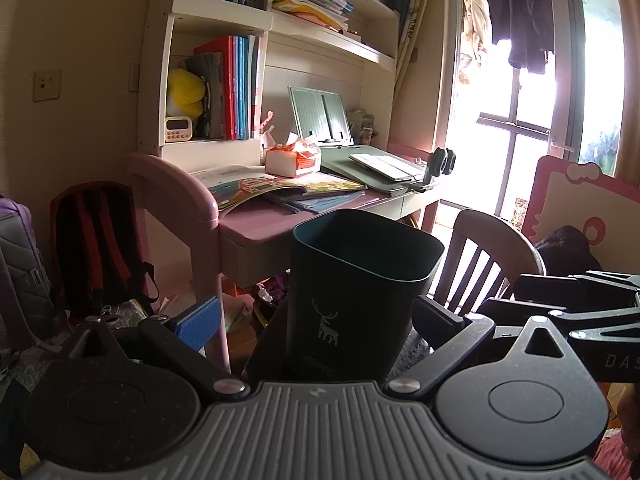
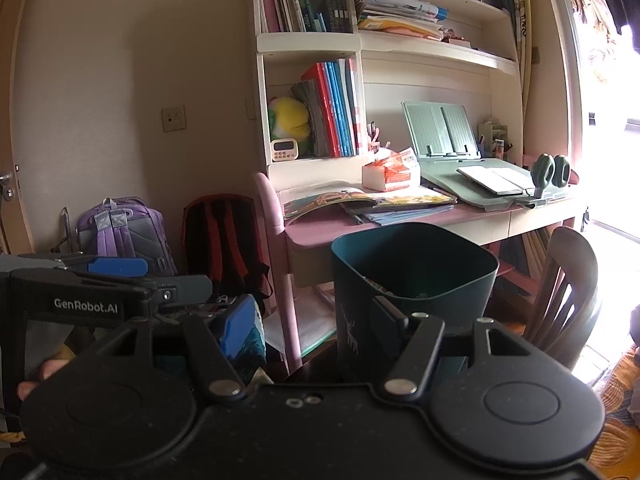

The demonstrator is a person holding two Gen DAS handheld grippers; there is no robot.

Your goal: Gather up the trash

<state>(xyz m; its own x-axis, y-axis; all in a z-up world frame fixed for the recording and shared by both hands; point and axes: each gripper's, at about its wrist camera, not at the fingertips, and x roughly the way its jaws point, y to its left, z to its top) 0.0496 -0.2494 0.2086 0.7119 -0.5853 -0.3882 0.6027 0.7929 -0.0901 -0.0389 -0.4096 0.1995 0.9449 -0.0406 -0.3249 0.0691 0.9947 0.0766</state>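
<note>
A dark green trash bin (image 1: 352, 288) with a white deer print stands between the open jaws of my left gripper (image 1: 316, 320), close to the camera; the blue left pad (image 1: 198, 322) is clear of its wall. In the right wrist view the same bin (image 2: 412, 288) is in front, with some scraps inside. My right gripper (image 2: 312, 328) is open; its right finger (image 2: 390, 320) lies against the bin's near wall and its blue left pad (image 2: 238, 328) is apart. The left gripper also shows at the left of that view (image 2: 112, 280).
A pink desk (image 1: 256, 224) behind the bin holds open books, a tissue pack (image 1: 294, 158) and a green book stand (image 1: 320, 114). A wooden chair (image 1: 488, 260) stands right of the bin. Backpacks (image 2: 224, 240) lean on the wall at left. Papers lie on the floor under the desk (image 1: 240, 308).
</note>
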